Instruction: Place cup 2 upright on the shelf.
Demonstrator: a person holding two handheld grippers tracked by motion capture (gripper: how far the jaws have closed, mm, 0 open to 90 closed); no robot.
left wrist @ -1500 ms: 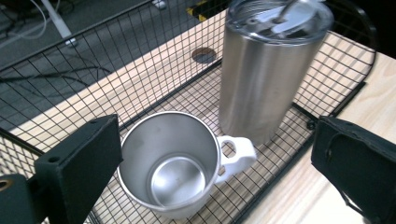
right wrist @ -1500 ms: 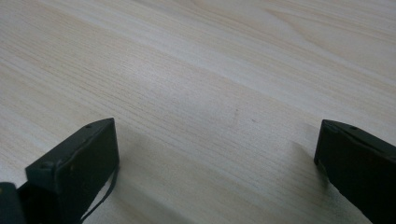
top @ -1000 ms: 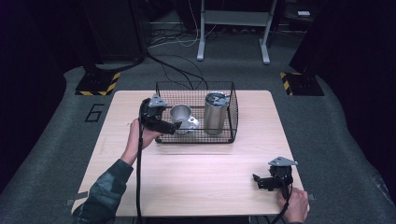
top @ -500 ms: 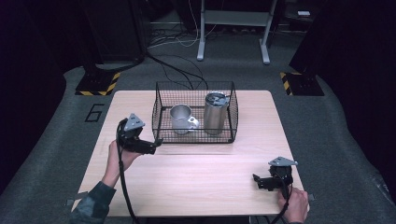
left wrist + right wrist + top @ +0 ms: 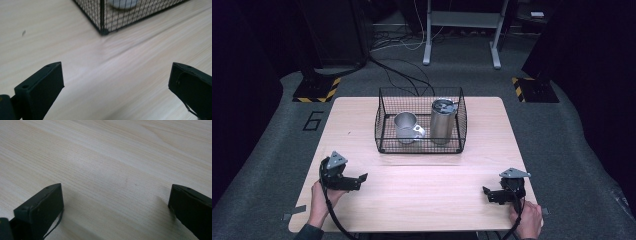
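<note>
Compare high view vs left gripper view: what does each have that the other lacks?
High view alone: the whole wire basket with a steel mug and a taller lidded steel tumbler inside, the right hand-held gripper near the table's front right corner, both hands, and the floor with cables.

Left gripper view alone: a close look along the left hand-held gripper, jaws wide apart with nothing between them, and the wood grain up close.

Both: the wooden table, and the basket's near left corner.

We see a matt, pale wood-grain surface (image 5: 422, 180); a black wire-mesh basket (image 5: 384, 127); a brushed-metal mug (image 5: 404, 127) and tumbler (image 5: 442, 122); matt black tool (image 5: 116, 85) jaws.
</note>
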